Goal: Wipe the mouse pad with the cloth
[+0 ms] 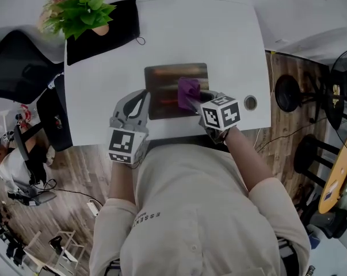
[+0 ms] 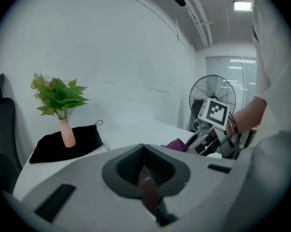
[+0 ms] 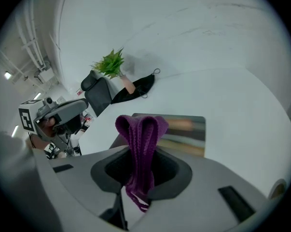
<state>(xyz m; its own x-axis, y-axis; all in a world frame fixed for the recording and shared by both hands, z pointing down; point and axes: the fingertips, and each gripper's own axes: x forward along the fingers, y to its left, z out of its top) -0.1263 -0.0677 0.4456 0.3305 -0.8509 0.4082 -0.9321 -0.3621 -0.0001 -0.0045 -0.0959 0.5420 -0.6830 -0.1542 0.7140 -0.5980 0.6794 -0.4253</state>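
While a person in a pale shirt leans over a white table (image 1: pixel 219 39), each hand holds a grey two-jaw gripper at the table's near edge. A dark rectangular mouse pad (image 1: pixel 164 88), with a brownish sheen, lies flat in the middle of the table. The right gripper (image 1: pixel 197 102) has its jaws pinched on a purple knitted cloth (image 1: pixel 189 89). The cloth bunches up in a folded loop above the jaws, and a loose end hangs below them. From the head view the cloth sits over the right half of the pad, near its front edge; whether it presses on the surface cannot be told. The left gripper (image 1: pixel 144 95) points at the pad's left edge, towards the near corner. Its jaws are drawn together to a narrow slit, and a thin brownish sliver shows in that slit; what it is cannot be made out. The two grippers are near each other, with the pad's near edge between them. At the far left corner of the table a leafy green plant (image 1: pixel 81 10) stands upright in a slim pink vase (image 2: pixel 65 133) on a black fabric mat (image 1: pixel 113 27). A standing fan (image 2: pixel 208 88) is beyond the table on the right, on a wooden floor (image 1: pixel 75 165).
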